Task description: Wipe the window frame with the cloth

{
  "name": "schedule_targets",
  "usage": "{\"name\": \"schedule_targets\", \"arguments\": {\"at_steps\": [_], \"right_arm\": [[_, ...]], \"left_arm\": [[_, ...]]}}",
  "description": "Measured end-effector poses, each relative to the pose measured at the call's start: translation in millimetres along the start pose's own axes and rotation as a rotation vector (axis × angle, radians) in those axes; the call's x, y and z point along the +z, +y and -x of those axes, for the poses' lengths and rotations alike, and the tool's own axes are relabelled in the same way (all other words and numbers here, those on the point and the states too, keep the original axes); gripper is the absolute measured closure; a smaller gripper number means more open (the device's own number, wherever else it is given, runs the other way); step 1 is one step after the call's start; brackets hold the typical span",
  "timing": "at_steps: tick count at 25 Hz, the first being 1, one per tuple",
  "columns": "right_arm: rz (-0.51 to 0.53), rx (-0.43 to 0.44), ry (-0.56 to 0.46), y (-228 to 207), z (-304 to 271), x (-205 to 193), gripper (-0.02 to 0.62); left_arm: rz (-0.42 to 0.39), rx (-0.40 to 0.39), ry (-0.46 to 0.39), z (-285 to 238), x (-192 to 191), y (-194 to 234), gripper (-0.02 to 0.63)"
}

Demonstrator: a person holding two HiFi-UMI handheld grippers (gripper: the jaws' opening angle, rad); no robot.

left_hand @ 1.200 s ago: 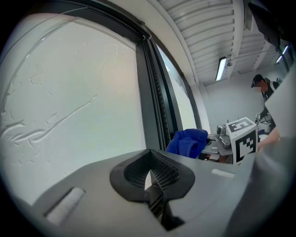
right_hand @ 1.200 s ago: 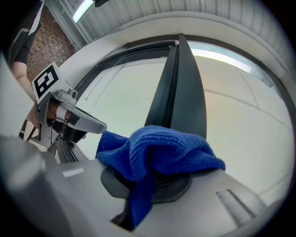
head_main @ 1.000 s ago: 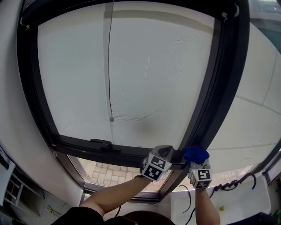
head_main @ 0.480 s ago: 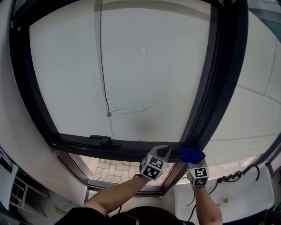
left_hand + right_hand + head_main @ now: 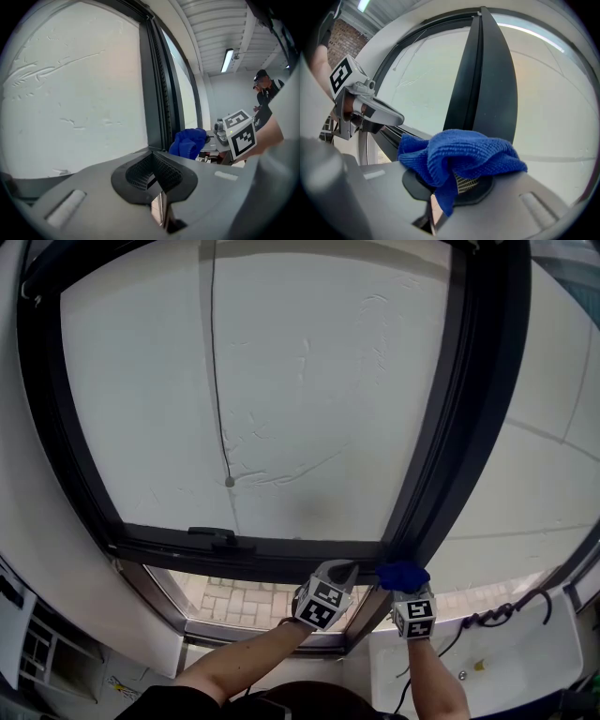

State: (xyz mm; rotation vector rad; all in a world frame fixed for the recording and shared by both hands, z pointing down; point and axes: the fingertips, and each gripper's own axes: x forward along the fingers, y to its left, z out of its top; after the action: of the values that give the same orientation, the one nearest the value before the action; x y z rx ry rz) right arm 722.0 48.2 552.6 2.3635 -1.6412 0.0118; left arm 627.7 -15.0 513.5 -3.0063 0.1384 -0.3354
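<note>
Pinching the blue cloth (image 5: 459, 154) – the right gripper (image 5: 457, 183) has its jaws closed on the bunched middle. The wad lies crosswise over the jaw tips, with one tail hanging down between them. In head view the cloth (image 5: 403, 574) sits lower centre-right, against the window frame (image 5: 448, 427) at the corner where the bottom rail (image 5: 253, 557) meets the upright, and the gripper points up along that upright. Left gripper (image 5: 339, 570) is just beside it on the left, tip at the rail, contact unclear, jaws together on nothing. Right forearm (image 5: 433, 681) rises near vertical from the bottom edge – left forearm (image 5: 239, 657) slants in from lower left.
</note>
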Motion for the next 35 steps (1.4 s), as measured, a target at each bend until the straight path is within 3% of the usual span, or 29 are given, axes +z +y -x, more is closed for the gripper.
{"name": "schedule_targets", "arguments": {"at_steps": [8, 13, 19, 24, 35], "right_arm": [[0.003, -0.005, 0.039, 0.4, 5.0, -6.5, 0.545], [0.003, 0.017, 0.005, 9.4, 25.9, -2.4, 0.545], [-0.009, 0.031, -0.052, 13.7, 46.1, 5.7, 0.545], [-0.027, 0.026, -0.020, 15.0, 34.9, 2.4, 0.545], [0.006, 0.018, 0.025, 9.7, -1.1, -10.4, 0.545]], "left_arm": [[0.031, 0.011, -0.024, 7.3, 0.9, 2.2, 0.612], [0.046, 0.025, -0.043, 24.3, -0.7, -1.2, 0.612], [0.120, 0.036, -0.053, 35.0, -10.8, -5.0, 0.612], [0.153, 0.051, -0.037, 35.7, -19.7, -4.0, 0.612], [0.132, 0.095, 0.015, 36.4, -34.5, 14.9, 0.612]]}}
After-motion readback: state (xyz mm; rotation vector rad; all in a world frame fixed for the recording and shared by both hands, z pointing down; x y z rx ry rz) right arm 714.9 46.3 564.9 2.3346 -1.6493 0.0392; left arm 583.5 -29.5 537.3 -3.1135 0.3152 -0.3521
